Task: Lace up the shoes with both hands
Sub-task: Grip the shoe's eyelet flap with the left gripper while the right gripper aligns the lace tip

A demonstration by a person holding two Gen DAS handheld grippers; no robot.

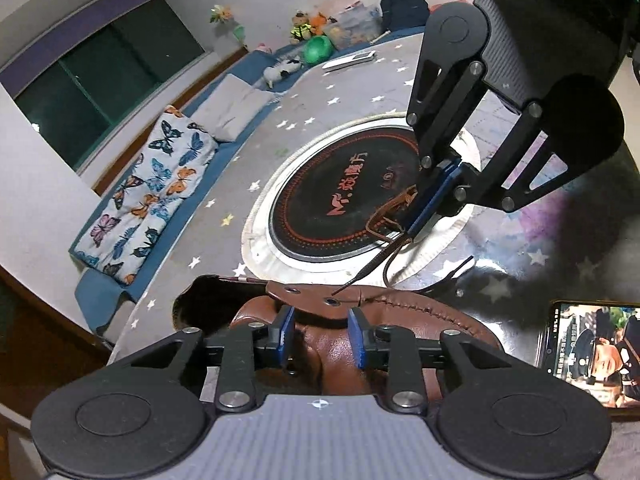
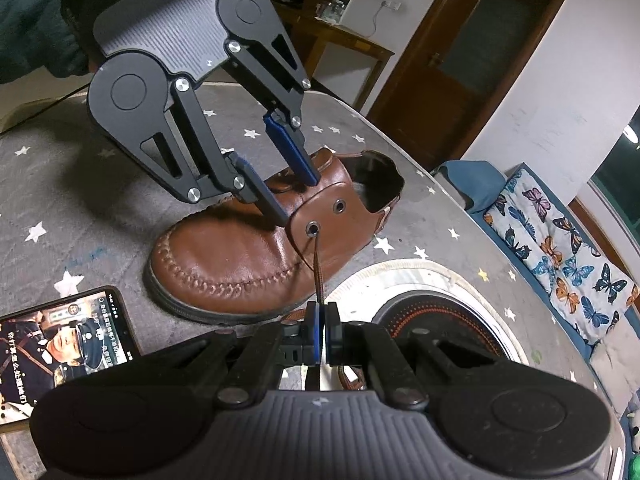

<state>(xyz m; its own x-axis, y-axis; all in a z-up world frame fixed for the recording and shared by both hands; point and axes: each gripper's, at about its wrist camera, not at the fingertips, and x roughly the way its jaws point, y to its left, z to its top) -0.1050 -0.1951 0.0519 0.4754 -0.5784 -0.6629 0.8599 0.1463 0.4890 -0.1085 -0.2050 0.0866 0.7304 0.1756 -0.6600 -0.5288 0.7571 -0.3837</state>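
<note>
- Shoe (image 2: 240,256): brown leather, stitched toe, standing upright on a grey star-patterned cover (image 2: 60,184) over the desk; toe toward the phone, opening toward the far side.
- Left gripper (image 2: 296,200): jaws apart, straddling the tongue area at the top of the shoe, blue pads just beside the eyelet flap.
- Right gripper (image 2: 320,328): jaws together, clamped on the brown lace (image 2: 318,268).
- Lace: runs taut from the lower eyelet (image 2: 311,229) on the shoe's side flap to the right jaws; the upper eyelet (image 2: 340,206) beside it is bare.
- Phone (image 2: 60,344): lying flat near the toe, screen lit.
- Round black hob (image 1: 340,208): set into the desk, just beside the shoe.
- Butterfly-print cushion (image 1: 148,192): on a blue bench along the desk's edge.
</note>
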